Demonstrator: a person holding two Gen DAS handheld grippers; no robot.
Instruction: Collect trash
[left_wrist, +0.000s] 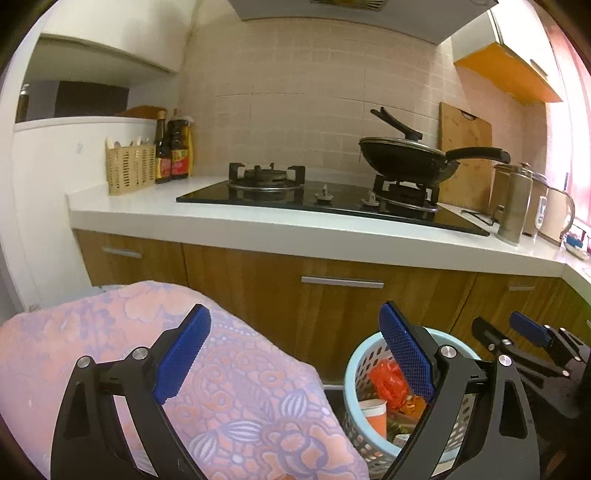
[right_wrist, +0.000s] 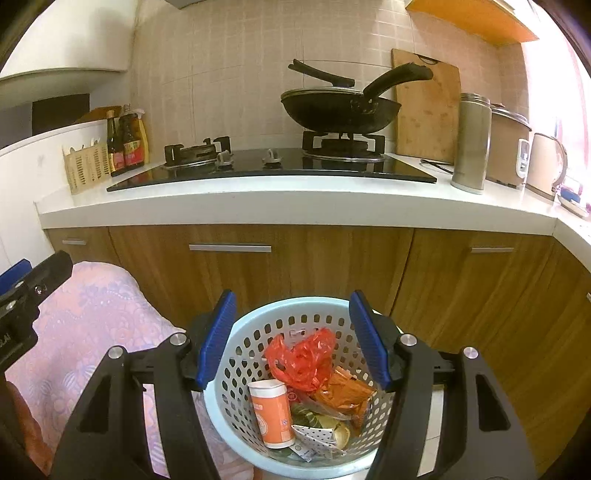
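Observation:
A light blue perforated basket (right_wrist: 295, 303) stands on the floor in front of the wooden cabinets. It holds a crumpled red plastic bag (right_wrist: 303, 358), an orange paper cup (right_wrist: 273, 413), an orange wrapper (right_wrist: 343, 395) and a white dotted paper (right_wrist: 314, 434). My right gripper (right_wrist: 293, 339) hovers above the basket, open, with nothing between its blue pads. My left gripper (left_wrist: 295, 354) stands wide open and empty over the edge of a pink flowered cloth (left_wrist: 92, 350), with the basket (left_wrist: 351, 373) and red bag (left_wrist: 388, 380) low on its right. The right gripper (left_wrist: 506, 330) shows at that view's right edge.
A white counter (right_wrist: 295, 206) carries a black glass hob (right_wrist: 273, 170), a lidded wok (right_wrist: 340, 107), a cutting board (right_wrist: 428, 107), a steel canister (right_wrist: 471, 144), a kettle (right_wrist: 546, 166), sauce bottles (right_wrist: 125, 140) and a cutlery holder (right_wrist: 86, 166). Wooden cabinet doors (right_wrist: 295, 266) stand behind the basket.

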